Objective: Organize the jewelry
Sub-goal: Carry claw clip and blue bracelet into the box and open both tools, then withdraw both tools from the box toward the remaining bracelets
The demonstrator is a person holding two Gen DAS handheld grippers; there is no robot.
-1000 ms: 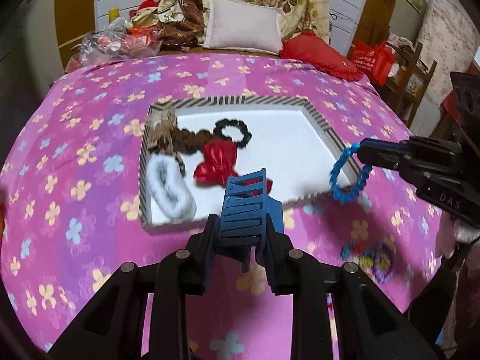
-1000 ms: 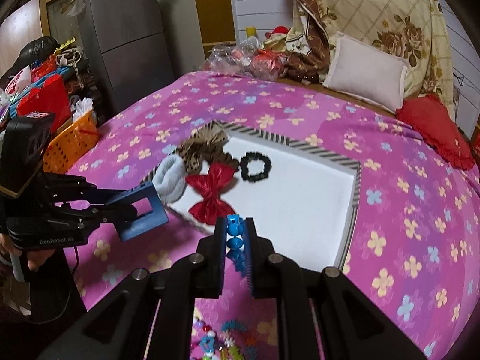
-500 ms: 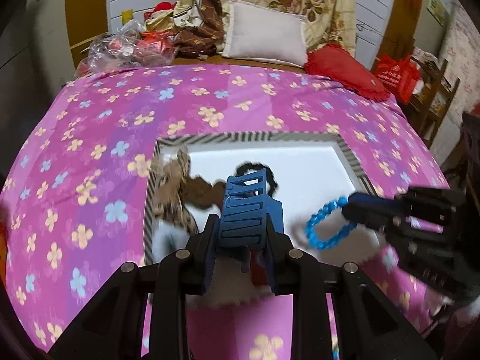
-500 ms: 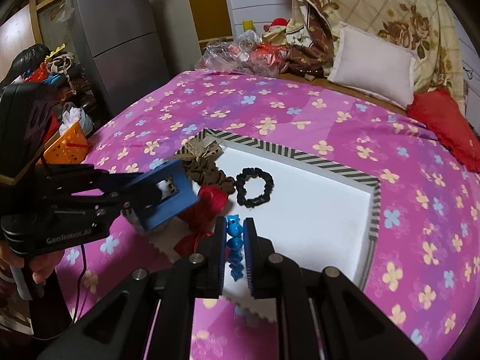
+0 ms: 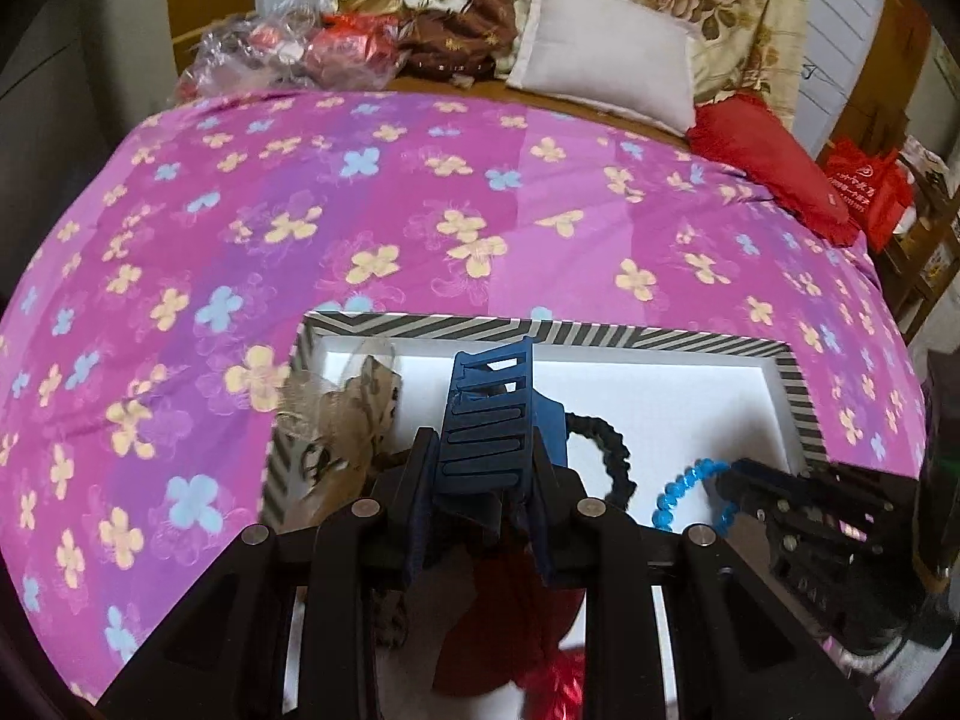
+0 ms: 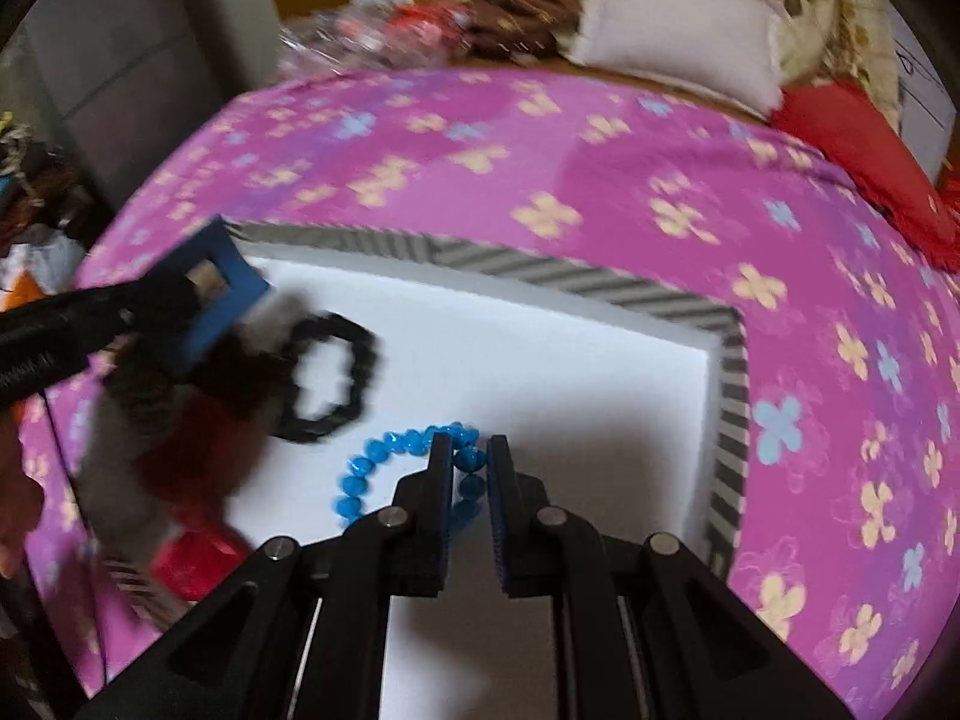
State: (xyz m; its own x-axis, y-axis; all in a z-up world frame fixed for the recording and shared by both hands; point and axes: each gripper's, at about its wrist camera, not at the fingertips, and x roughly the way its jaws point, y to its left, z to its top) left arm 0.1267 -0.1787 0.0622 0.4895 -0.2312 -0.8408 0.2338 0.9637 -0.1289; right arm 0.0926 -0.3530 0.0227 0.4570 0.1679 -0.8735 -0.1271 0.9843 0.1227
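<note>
Fingers of the left hand-held gripper point(image 5: 486, 474) pinch a dark blue claw hair clip point(image 5: 489, 414), which stands up between them over the near left part of the tray point(image 5: 540, 333). In the right wrist view, the right hand-held gripper point(image 6: 468, 468) is pressed together on a bright blue bead bracelet point(image 6: 384, 459), whose loop hangs to the left of the fingers above the tray's white floor.

Below the left gripper lies a red bow point(image 5: 510, 630), and just beyond the clip rests a black scrunchie point(image 5: 606, 450). A brown patterned bow point(image 5: 342, 414) sits against the tray's left wall. From the right wrist camera a grey fluffy hair piece point(image 6: 114, 468) shows blurred near the tray's left edge.

The tray has a striped black-and-white rim and lies on a bed under a pink floral bedspread point(image 5: 420, 210). At the far end of the bed are a white pillow point(image 5: 606, 42), a red cushion point(image 5: 762, 156) and a heap of plastic-wrapped items point(image 5: 288, 54).
</note>
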